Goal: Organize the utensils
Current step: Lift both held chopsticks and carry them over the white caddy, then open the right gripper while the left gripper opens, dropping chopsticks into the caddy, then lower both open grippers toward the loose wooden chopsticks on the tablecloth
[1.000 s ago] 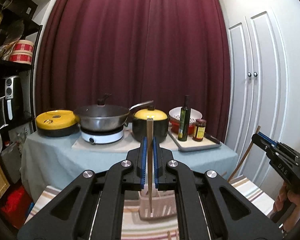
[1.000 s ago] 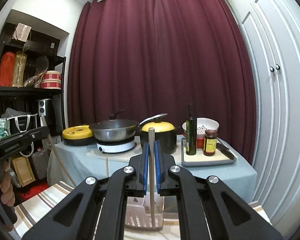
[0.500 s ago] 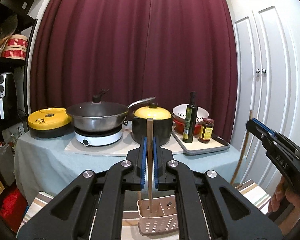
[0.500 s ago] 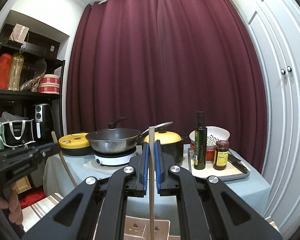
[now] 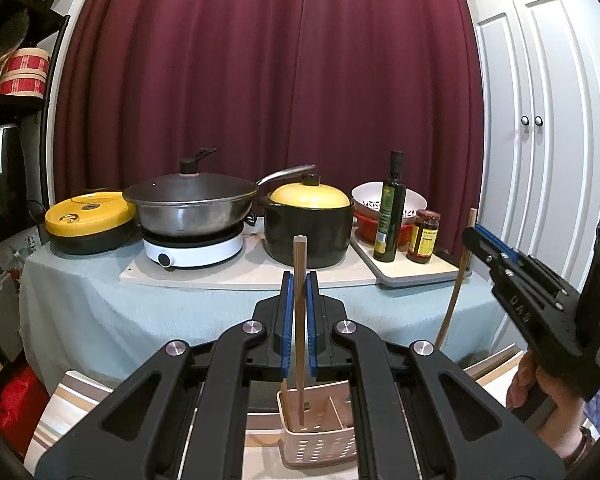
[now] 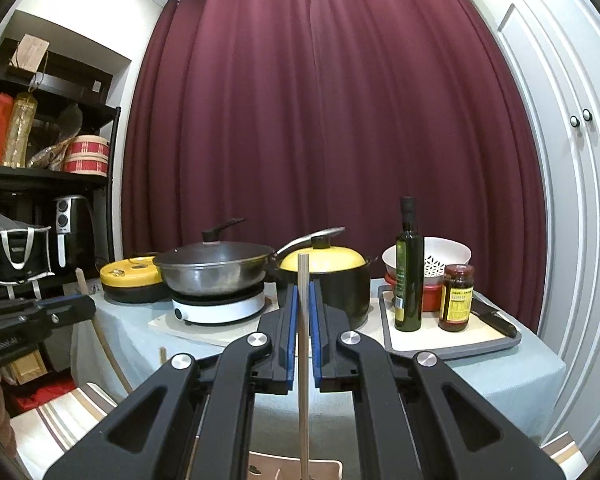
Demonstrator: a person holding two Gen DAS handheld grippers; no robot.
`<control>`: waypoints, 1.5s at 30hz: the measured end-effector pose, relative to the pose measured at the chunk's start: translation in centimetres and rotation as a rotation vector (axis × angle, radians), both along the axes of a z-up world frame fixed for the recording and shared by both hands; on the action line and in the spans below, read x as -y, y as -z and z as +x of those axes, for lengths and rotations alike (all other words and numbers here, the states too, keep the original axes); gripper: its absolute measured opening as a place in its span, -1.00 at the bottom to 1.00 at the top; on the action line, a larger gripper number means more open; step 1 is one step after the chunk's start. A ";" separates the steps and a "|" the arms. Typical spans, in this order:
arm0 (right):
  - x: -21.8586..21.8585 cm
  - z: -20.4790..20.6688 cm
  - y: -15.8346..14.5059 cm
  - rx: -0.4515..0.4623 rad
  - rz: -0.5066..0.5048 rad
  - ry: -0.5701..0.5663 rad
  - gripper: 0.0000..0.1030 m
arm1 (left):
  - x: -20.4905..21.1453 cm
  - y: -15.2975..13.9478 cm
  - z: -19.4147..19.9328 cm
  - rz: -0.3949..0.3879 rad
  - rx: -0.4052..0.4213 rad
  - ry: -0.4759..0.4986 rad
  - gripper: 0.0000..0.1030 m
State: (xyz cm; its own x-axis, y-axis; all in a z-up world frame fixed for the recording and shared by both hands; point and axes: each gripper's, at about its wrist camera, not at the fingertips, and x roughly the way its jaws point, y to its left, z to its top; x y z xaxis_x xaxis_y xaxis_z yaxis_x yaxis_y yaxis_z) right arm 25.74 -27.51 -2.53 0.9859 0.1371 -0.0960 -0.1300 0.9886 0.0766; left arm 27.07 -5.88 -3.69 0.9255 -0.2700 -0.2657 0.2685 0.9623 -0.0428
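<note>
My left gripper (image 5: 298, 280) is shut on a wooden chopstick (image 5: 300, 256) held upright. Its lower end reaches into the left compartment of a beige perforated caddy (image 5: 320, 452) directly below. My right gripper (image 6: 303, 292) is shut on a second chopstick (image 6: 303, 400), also upright, above the caddy's rim (image 6: 328, 470) at the bottom edge of that view. Each gripper shows in the other's view: the right gripper (image 5: 476, 236) at the right with its chopstick (image 5: 454, 292) hanging down, the left gripper (image 6: 74, 306) at the left.
The caddy stands on a striped cloth (image 5: 60, 408). Behind it a covered table (image 5: 100, 300) carries a wok (image 5: 188, 208) on a hob, a yellow-lidded black pot (image 5: 308, 232), an oil bottle (image 5: 392, 208) and a jar (image 5: 424, 236) on a tray. White cupboard doors (image 5: 540, 160) stand at the right.
Both grippers have moved forward over the caddy, still holding their chopsticks. The caddy has dropped lower in both views and the back table looks nearer.
</note>
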 end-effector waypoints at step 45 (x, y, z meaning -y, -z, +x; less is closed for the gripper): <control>1.2 -18.6 12.0 -0.345 -0.018 0.012 -0.32 | -2.2 12.3 -15.0 0.094 -0.176 -0.008 -0.09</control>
